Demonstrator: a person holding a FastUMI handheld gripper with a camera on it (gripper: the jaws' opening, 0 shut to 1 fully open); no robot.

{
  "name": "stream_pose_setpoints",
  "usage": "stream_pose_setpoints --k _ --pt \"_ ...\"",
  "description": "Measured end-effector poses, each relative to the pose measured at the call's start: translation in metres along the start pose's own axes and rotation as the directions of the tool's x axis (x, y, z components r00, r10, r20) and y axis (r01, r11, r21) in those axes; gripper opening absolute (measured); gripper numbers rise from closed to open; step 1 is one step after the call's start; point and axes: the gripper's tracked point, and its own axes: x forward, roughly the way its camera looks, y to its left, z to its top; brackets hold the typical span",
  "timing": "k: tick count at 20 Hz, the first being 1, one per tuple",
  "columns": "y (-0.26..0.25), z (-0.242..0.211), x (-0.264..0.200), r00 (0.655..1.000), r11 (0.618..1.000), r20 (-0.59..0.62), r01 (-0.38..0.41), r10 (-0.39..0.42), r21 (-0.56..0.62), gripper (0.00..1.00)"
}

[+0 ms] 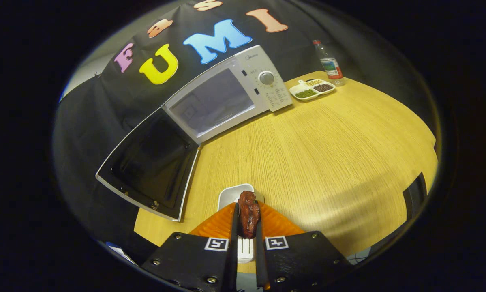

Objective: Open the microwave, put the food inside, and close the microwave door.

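We have the jaws closed on the meat (248,214) above its white dish (230,195) on the counter (328,154), and a loose pinch (or clipping the open door (151,162)) could drop it short of the microwave (226,95).

**Meat held above the dish, microwave door wide open**

The gripper (247,227) clamped a dark red piece of meat (248,213) between its jaws, both pressing on it, above a white dish (231,195) on the wooden desk (328,154). Beyond the jaws, a white microwave (243,87) stood with its door (151,164) swung fully open to the side, the cavity showing. Further back by the microwave's control panel lay a divided tray (312,89) of green and dark foods, a plastic bottle (328,63) upright just behind it.
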Motion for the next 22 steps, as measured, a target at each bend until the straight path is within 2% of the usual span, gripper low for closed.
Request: stream_pose_setpoints --k 1,2,7,13,22 --pt "0.008 0.006 -0.005 1.0 1.0 0.016 0.001 -0.001 -0.014 0.19" --pt "0.01 0.012 -0.008 1.0 0.999 0.015 0.008 -0.007 -0.054 0.09" --pt "0.04 0.035 -0.002 0.999 0.986 0.015 -0.038 0.041 -0.161 0.08" --pt "0.073 0.095 0.008 0.991 0.985 0.076 -0.099 0.111 -0.143 0.08" --pt "0.093 0.171 0.063 0.976 0.979 0.149 -0.139 0.161 -0.147 0.08"
